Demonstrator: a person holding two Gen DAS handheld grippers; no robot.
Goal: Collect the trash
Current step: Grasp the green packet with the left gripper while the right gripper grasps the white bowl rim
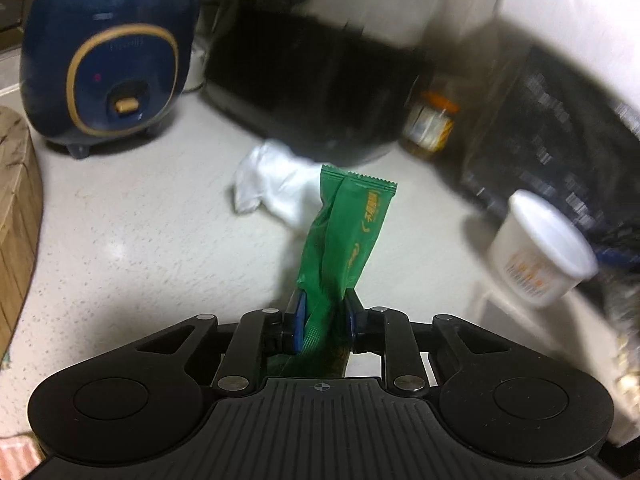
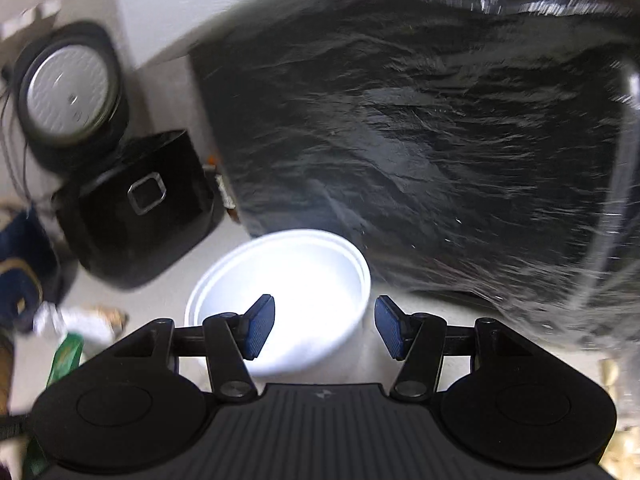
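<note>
My left gripper (image 1: 323, 312) is shut on a green snack wrapper (image 1: 347, 232), which stands up from the pads above the pale counter. A crumpled white tissue (image 1: 272, 184) lies on the counter just beyond it. A white paper cup (image 1: 540, 244) sits at the right, and it also shows in the right wrist view (image 2: 296, 280). My right gripper (image 2: 325, 330) is open and empty, with its left pad over the cup's mouth. A black trash bag (image 2: 440, 140) fills the space behind the cup. The green wrapper shows at that view's left edge (image 2: 66, 356).
A navy rice cooker (image 1: 108, 64) stands at back left, a black appliance (image 1: 316, 84) behind the tissue, a jar with an orange lid (image 1: 432, 124) to its right. A wooden board (image 1: 16, 216) lies at the left edge. A black pot with a grey lid (image 2: 68, 92) stands far left.
</note>
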